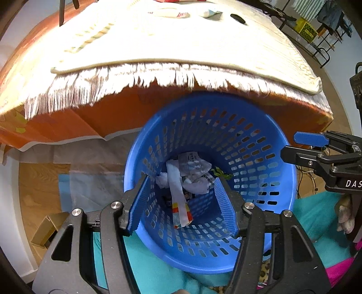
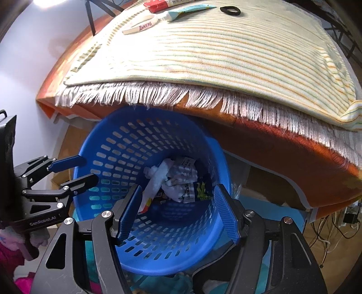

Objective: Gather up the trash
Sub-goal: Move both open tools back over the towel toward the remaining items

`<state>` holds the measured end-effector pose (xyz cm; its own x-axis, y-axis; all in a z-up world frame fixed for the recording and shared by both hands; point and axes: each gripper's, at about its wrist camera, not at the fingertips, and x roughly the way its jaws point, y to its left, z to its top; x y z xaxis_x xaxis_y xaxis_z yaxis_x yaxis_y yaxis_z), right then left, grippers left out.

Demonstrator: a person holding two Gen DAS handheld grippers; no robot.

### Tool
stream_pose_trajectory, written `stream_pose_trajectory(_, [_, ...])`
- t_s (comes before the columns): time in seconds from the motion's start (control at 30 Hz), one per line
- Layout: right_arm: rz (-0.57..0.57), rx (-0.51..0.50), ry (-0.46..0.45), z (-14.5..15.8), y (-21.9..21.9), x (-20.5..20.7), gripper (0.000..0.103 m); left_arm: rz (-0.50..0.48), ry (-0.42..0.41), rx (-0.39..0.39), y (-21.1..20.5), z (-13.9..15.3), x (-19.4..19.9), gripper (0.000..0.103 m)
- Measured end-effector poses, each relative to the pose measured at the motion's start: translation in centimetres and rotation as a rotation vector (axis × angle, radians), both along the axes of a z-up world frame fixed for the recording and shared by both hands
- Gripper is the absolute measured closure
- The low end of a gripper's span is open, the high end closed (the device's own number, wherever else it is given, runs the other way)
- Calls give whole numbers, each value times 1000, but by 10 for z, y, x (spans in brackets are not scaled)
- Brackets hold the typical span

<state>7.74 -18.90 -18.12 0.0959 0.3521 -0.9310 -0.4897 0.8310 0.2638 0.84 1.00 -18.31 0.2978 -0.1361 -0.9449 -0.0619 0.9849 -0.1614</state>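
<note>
A blue perforated plastic basket point(image 1: 260, 144) stands on the floor against the table's front edge; it also shows in the right wrist view point(image 2: 108, 144). Inside lie crumpled white wrappers point(image 1: 192, 165) and a long white strip with coloured stripes point(image 1: 178, 199), seen too in the right wrist view point(image 2: 178, 178). My left gripper point(image 1: 182, 203) is open and empty above the basket mouth. My right gripper point(image 2: 177, 212) is open and empty above the basket from the other side. Each gripper appears in the other's view: the right gripper point(image 1: 294, 147) and the left gripper point(image 2: 88, 169).
A striped fringed cloth point(image 2: 226, 56) covers the orange-draped table point(image 1: 67, 119). On it lie a white Lakers wristband point(image 2: 140, 24), a tube point(image 2: 181, 12), a red-and-white pack point(image 2: 158, 5) and a black hair tie point(image 2: 230, 10). Teal fabric point(image 1: 158, 271) lies under the basket. A cardboard box point(image 1: 45, 228) sits at the left.
</note>
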Motion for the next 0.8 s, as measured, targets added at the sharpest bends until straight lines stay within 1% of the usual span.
stream_pose_trajectory(0.17, [-13, 17, -18, 9, -3, 5, 38, -4, -40, 10, 2, 14, 7, 42])
stream_pose_trajectory(0.33, [-26, 47, -44, 23, -7, 12, 38, 3, -87, 23, 10, 31, 20, 42])
stream_pose_trajectory(0.63, [-45, 104, -121, 58, -14, 38, 38, 17, -165, 51, 26, 60, 59, 42])
stream_pose_trajectory(0.8, [-69, 133, -134, 68, -13, 61, 37, 14, -196, 69, 31, 68, 85, 42])
